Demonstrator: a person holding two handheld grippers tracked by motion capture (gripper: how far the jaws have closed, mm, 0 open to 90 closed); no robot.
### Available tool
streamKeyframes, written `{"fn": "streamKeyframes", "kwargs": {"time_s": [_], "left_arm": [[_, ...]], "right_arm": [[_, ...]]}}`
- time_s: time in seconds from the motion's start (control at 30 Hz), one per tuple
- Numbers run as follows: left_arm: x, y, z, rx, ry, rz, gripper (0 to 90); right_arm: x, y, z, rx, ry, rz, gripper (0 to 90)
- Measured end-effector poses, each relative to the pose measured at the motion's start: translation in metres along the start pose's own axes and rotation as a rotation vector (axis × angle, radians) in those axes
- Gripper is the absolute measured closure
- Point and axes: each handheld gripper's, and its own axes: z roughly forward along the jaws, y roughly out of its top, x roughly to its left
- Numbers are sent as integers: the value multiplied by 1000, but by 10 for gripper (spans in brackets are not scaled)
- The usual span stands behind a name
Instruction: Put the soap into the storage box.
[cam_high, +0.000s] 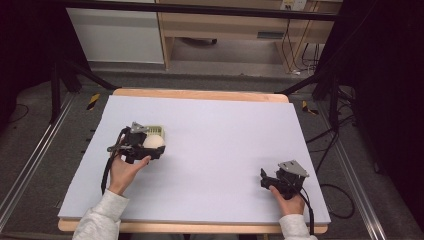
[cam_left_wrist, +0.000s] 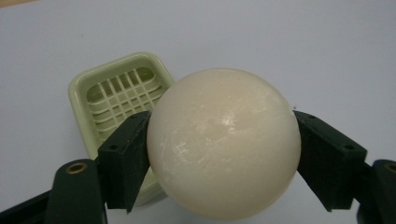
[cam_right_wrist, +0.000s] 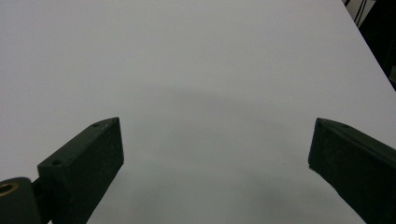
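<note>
Cream ball (cam_left_wrist: 223, 144) is clamped betw. the jaws of the left gripper (cam_high: 150, 145), at table's left side, just in front of a pale green slatted tray (cam_left_wrist: 119, 88). Tray is set on the white tabletop (cam_high: 220, 130). Right gripper (cam_high: 270, 180) is held w/ jaws wide apart, nothing betw. them, well apart at the near right.

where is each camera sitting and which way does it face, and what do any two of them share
High view: above the person's side, facing forward and down on the table; both forearms, hands, left gripper and right gripper show.
Left gripper view: rides the left gripper, looking along its jaws, which are closed on a cream ball, with a green slotted dish behind.
Right gripper view: rides the right gripper, facing bare tabletop between its open jaws.
Shared: the high and left gripper views both show the ball and dish.
</note>
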Motion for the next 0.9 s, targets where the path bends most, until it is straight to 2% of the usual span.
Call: {"fn": "streamKeyframes", "kwargs": {"time_s": [0.17,0.5,0.9], "left_arm": [[7,2,2,4,5,-17,244],[17,7,6,9,20,-22,243],[30,11,17,17,32,-47,243]], "right_arm": [[0,0,0,1,2,2,38],[-1,0,0,2,4,2,38],[-1,0,0,1,1,2,38]]}}
